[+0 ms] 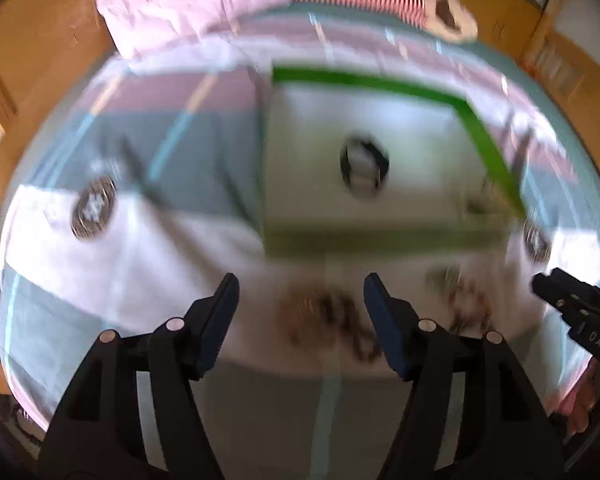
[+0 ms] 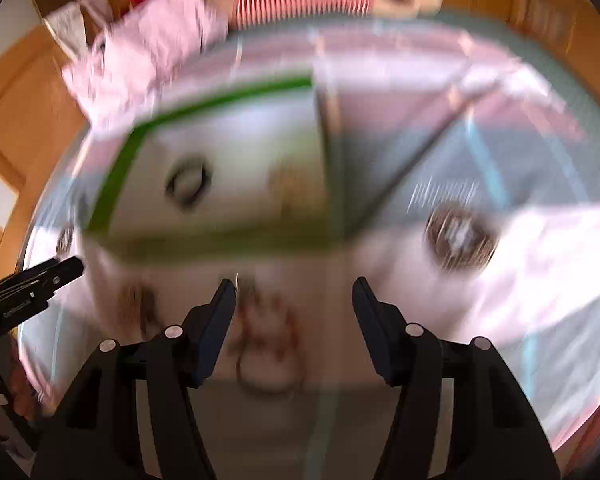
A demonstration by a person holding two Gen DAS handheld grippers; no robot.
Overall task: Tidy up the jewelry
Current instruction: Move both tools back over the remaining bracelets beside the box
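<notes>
Hovering both hand-held grippers, left (image 1: 300, 292) and right (image 2: 294, 296), spread, empty; bracelet (image 2: 266, 344) probably light, limp; pinching band best.

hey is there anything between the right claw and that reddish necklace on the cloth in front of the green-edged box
Nothing visible. The right claw is open and empty, and the blurred reddish necklace lies on the patterned cloth right by its fingers. The green-edged box sits beyond it, not between them.
</notes>
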